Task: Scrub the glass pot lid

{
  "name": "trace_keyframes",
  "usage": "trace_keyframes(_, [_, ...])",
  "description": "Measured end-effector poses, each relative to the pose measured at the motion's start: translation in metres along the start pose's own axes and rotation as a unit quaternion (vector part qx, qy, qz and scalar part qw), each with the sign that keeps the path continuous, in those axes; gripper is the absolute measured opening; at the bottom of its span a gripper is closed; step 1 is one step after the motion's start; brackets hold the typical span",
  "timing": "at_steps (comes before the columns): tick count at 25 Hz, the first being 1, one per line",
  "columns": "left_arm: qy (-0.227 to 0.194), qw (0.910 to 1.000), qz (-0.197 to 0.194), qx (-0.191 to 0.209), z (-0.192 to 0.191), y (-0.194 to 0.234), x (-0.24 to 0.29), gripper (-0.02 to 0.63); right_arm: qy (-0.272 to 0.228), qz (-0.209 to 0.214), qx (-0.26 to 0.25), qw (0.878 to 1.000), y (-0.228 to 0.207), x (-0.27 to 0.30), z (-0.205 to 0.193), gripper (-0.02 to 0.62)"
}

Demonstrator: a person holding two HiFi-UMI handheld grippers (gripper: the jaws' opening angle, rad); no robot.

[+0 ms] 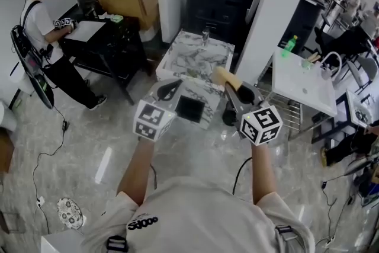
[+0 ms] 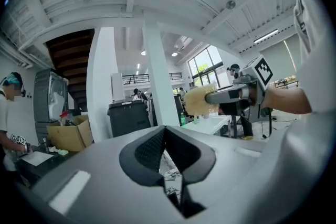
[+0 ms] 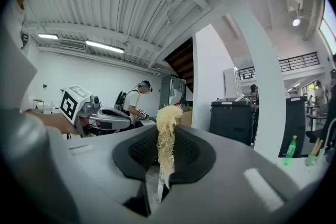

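Scrubbing has not yet begun, as far as we can judge. We hold both grippers up in the air, short of the marble-topped table (image 1: pixel 195 59) ahead. Our right gripper (image 1: pixel 230 89) is clenched on a pale yellow fibrous scrubber (image 3: pixel 167 128), which stands upright between its jaws. Our left gripper (image 2: pixel 164 147) has its jaws pressed together with nothing between them. We cannot find the glass pot lid in any view. The only thing we make out on the near end of the table is a dark square object (image 1: pixel 189 108). So the tool is in hand, but the whole job remains: the lid has to be found, steadied and rubbed.
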State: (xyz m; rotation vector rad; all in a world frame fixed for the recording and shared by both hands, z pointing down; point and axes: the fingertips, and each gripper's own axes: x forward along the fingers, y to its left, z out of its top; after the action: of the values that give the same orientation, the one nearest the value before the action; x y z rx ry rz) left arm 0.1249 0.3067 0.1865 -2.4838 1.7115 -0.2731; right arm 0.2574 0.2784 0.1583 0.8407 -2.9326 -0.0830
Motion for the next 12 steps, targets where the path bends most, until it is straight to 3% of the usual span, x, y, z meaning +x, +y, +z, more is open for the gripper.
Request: trace_keyframes(12, [0.017,0.9997,0.006,-0.018,-0.01,-0.026,0.021,0.009,0.003,0.007,0.007,1.0,-0.03,-0.014,-0.021,0.048])
